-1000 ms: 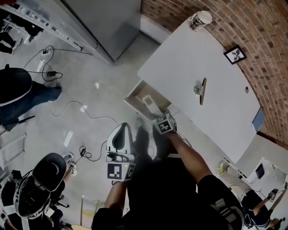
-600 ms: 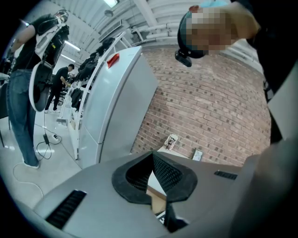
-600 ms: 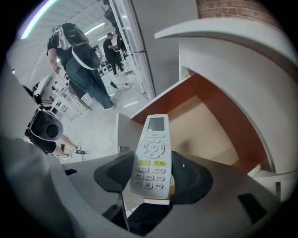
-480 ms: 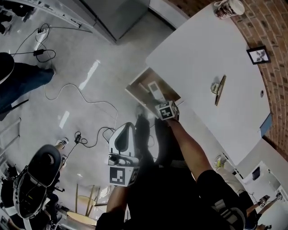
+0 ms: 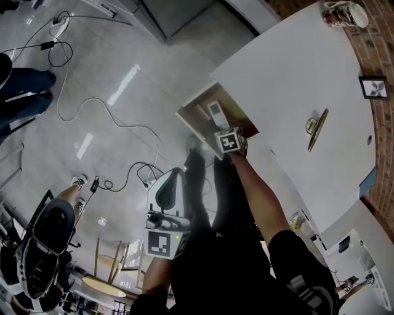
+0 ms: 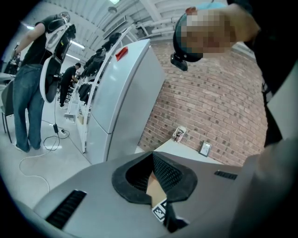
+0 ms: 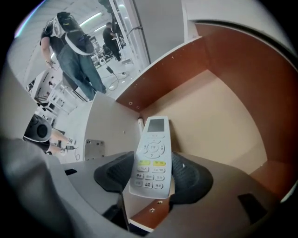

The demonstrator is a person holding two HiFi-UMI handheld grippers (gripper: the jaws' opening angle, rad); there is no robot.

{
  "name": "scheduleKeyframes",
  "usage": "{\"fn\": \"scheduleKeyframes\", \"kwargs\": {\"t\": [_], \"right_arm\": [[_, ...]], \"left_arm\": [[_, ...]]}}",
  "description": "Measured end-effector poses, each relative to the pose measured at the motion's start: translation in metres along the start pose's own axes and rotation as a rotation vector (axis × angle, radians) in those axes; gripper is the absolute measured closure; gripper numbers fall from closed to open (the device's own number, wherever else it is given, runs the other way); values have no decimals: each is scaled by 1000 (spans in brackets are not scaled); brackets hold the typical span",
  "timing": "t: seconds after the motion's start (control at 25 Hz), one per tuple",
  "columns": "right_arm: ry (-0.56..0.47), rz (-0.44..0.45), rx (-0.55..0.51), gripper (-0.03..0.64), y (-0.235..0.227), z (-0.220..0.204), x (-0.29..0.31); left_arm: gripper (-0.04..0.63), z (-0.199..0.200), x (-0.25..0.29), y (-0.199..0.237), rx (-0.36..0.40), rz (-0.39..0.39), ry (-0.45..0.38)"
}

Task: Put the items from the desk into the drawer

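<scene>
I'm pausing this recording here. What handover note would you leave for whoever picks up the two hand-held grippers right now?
Right hand-held gripper: shut on the white remote, which it holds over the open drawer; the remote is not set down yet.
Left hand-held gripper: jaws together at the tips, empty, over the floor away from the desk.
On the desk: a gold-coloured clip, a cup and a small picture frame.
Done: drawer open, remote picked up.
Left: lay the remote in the drawer, then probably fetch the remaining desk items.
</scene>
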State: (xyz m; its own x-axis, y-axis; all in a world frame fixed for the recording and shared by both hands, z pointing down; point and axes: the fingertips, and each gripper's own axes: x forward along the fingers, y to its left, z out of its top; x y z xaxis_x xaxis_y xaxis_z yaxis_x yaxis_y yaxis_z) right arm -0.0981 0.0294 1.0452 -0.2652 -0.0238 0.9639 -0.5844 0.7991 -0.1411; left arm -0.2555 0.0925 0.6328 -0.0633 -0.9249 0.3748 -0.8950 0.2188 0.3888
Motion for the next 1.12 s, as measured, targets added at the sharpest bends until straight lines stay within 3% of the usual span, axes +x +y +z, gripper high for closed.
{"fn": "scheduleKeyframes", "kwargs": {"t": [0.68,1.0,1.12], "right_arm": [[86,-35,-33,370,-1,-23,43],[102,-53,-37,368,-4,-18,29],[68,-71,-31,415,-5,-18,15]], "left_arm": [[592,-16,-4,10,-12,21,26],[592,-11,-2,10,-17,20,13],[592,-3,-5,8,-25,24,-6]]}}
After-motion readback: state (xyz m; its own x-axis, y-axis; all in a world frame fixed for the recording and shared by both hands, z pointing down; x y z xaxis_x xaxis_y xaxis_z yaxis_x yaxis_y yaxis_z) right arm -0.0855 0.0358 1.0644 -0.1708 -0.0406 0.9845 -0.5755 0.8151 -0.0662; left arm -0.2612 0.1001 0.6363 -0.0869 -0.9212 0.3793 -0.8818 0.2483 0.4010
